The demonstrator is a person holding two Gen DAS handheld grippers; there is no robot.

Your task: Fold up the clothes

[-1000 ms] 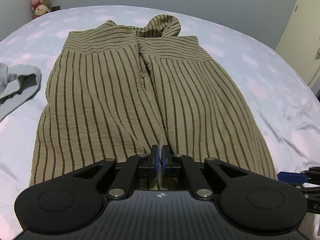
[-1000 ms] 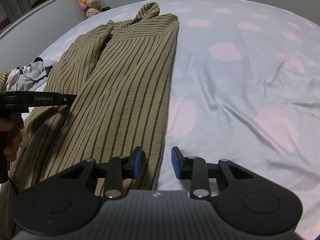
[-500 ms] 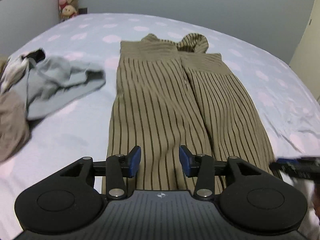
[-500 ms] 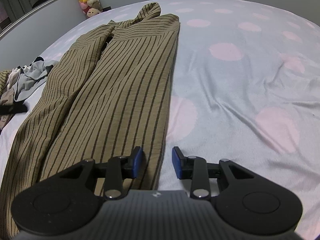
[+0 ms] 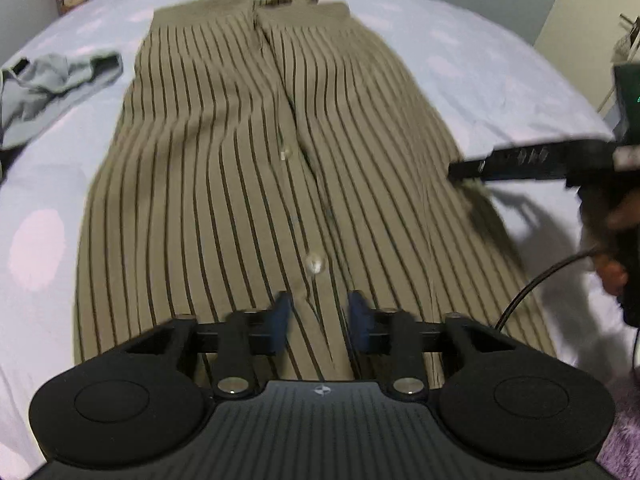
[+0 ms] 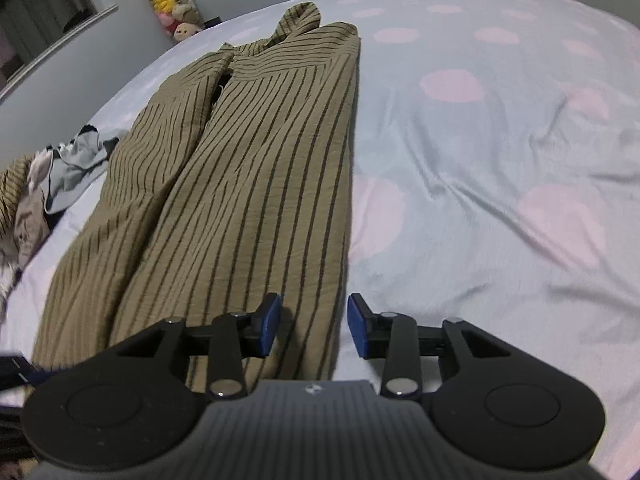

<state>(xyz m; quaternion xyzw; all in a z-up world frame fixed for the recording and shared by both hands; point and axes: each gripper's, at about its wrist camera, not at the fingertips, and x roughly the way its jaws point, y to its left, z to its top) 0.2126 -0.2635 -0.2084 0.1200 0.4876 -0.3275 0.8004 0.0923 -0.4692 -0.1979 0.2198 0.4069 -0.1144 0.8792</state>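
The striped shirt [image 5: 256,168] lies flat on the bed [image 5: 44,184], spread out long and straight away from me; it is tan with thin dark lines. My left gripper [image 5: 318,322] hangs right over its near end, over the middle strip with the buttons [image 5: 314,262]; its blue pads [image 5: 280,316] have a gap between them with cloth below, and they have just been closing, but they do not pinch anything. My right gripper [image 6: 314,326] sits over the shirt's right edge at the near end; its jaws stand apart and have been opening a little, the left pad [image 6: 270,322] over the stripes, the right pad over the sheet; nothing is clamped. From my left gripper I can see my right one out to the side, and a hand [image 5: 614,248] holding it, blurry. Farther off to the left lies a grey cloth [image 5: 48,88] in a heap, apart from the shirt. The collar [image 6: 302,20] is at the far end. Past the bed, in the left corner, soft toys [image 6: 172,4] are piled up.
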